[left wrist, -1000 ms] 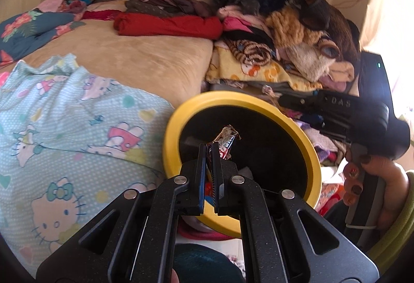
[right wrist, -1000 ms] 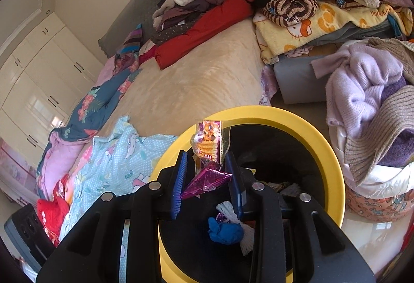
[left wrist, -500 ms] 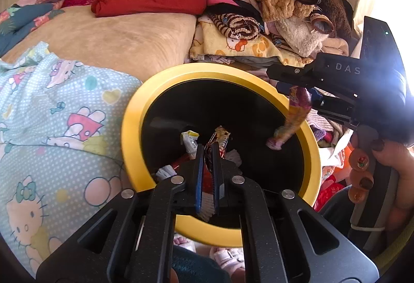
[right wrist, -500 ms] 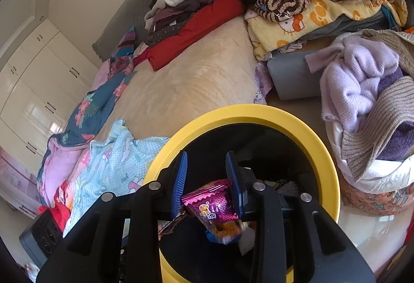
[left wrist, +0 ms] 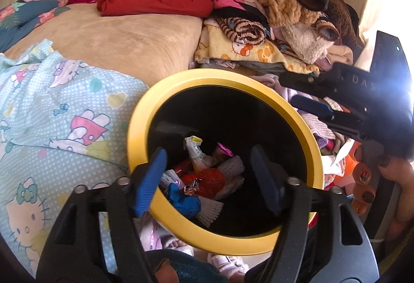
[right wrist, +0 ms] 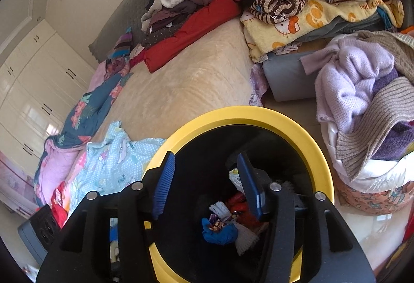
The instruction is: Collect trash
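Note:
A black bin with a yellow rim (left wrist: pixel 181 81) stands beside the bed, and both grippers hang over its mouth. My left gripper (left wrist: pixel 208 153) has its jaws opening with nothing between them. Below it lie several pieces of trash: a white and yellow wrapper (left wrist: pixel 195 151), a red wrapper (left wrist: pixel 209 179) and a crumpled blue piece (left wrist: pixel 185 201). The right gripper (right wrist: pixel 205 157) is opening too, also with nothing between its pads, above the bin rim (right wrist: pixel 258 115) and the blue piece (right wrist: pixel 220 231). In the left wrist view the right gripper (left wrist: pixel 288 90) reaches in from the right.
A beige bed cover (left wrist: pixel 124 37) and a light blue cartoon-print cloth (left wrist: pixel 51 115) lie left of the bin. Heaped clothes (left wrist: pixel 258 11) fill the back. A basket of sweaters (right wrist: pixel 362 102) stands right of the bin. A hand (left wrist: pixel 385 171) grips the right handle.
Both grippers have opened. The candy wrapper left the left jaws and the pink and orange wrapper left the right jaws; both dropped into the bin. The left gripper moved further over the bin.

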Available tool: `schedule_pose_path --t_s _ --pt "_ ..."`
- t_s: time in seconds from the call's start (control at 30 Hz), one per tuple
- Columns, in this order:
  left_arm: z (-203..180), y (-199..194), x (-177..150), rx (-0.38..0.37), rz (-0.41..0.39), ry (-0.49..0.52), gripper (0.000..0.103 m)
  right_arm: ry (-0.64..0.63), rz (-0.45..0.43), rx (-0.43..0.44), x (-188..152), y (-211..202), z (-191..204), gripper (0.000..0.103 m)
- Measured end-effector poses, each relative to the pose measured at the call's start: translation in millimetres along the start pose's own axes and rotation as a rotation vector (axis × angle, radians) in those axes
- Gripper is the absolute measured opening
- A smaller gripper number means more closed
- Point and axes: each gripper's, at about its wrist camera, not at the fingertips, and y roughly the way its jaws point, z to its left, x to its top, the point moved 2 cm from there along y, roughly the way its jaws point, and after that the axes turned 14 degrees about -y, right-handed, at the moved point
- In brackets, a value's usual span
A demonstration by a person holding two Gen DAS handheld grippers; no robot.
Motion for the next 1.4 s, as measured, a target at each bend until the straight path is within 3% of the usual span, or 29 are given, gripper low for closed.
schedule_pose_path --t_s 0.1,0.2,0.37,0.77,0.97,1.4 --pt "5 -8 4 0.012 -0.022 -0.016 0.084 -0.019 0.002 -0.01 -1 -3 6 0.06" --pt "11 -16 7 0.031 -0.04 -0.031 0.092 -0.05 -0.002 -0.033 -3 -9 13 0.069" --pt "26 -30 10 0.068 -0.07 -0.073 0.092 -0.105 -0.001 -0.061 -18 -19 30 0.084" --pt "66 -75 15 0.158 -0.147 -0.137 0.092 -0.231 -0.067 -0.111 -38 -40 64 0.096" --pt "79 -96 9 0.199 -0.185 -0.137 0.092 -0.301 -0.152 -0.124 -44 -53 86 0.097" --pt "106 -146 -4 0.263 -0.314 -0.169 0.092 -0.355 -0.309 -0.065 -59 -77 123 0.097"
